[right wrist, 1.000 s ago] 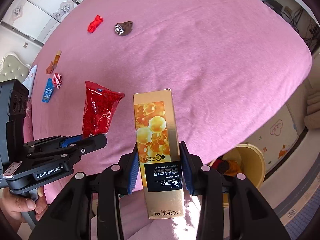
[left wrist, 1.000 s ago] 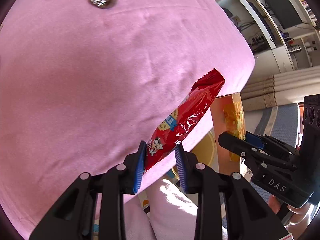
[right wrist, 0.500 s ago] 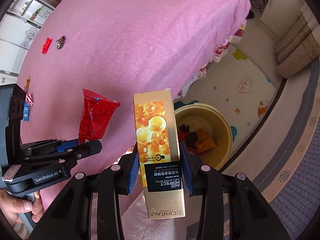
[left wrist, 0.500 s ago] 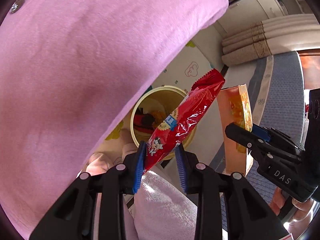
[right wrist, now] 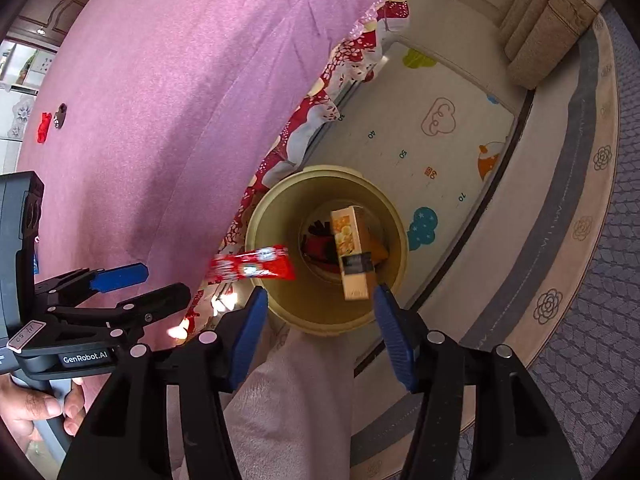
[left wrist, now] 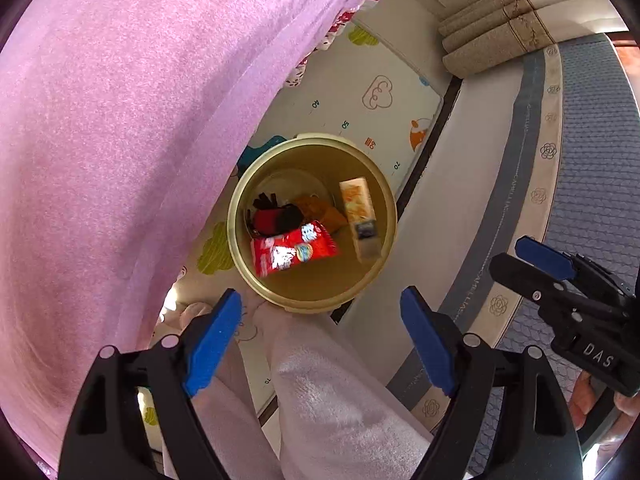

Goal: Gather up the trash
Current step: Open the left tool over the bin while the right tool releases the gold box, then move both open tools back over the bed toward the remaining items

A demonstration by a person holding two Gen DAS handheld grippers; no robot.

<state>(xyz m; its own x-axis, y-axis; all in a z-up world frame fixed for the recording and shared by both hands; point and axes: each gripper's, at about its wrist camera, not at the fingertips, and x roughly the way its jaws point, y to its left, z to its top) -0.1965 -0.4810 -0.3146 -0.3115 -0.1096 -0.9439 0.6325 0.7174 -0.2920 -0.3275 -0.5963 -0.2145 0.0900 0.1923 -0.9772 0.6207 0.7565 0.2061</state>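
Observation:
A round yellow bin (left wrist: 384, 256) stands on the floor beside the pink-covered table (left wrist: 120, 120); it also shows in the right wrist view (right wrist: 400, 236). A red snack wrapper (left wrist: 294, 250) and a gold carton (left wrist: 358, 216) are falling into the bin, blurred; both show in the right wrist view, the wrapper (right wrist: 252, 268) and the carton (right wrist: 352, 252). My left gripper (left wrist: 320, 340) is open and empty above the bin. My right gripper (right wrist: 320, 328) is open and empty above it too.
Dark and orange trash (left wrist: 280, 212) lies in the bin's bottom. A red scrap (right wrist: 43, 126) and a dark wrapper (right wrist: 61, 115) lie on the far table top. A patterned play mat (right wrist: 440, 128) and grey rug (right wrist: 592, 320) cover the floor. My leg (left wrist: 340, 400) is below.
Both grippers have opened and let go; the red wrapper and the gold carton are dropping into the bin. Both views have swung from the table down to the bin.

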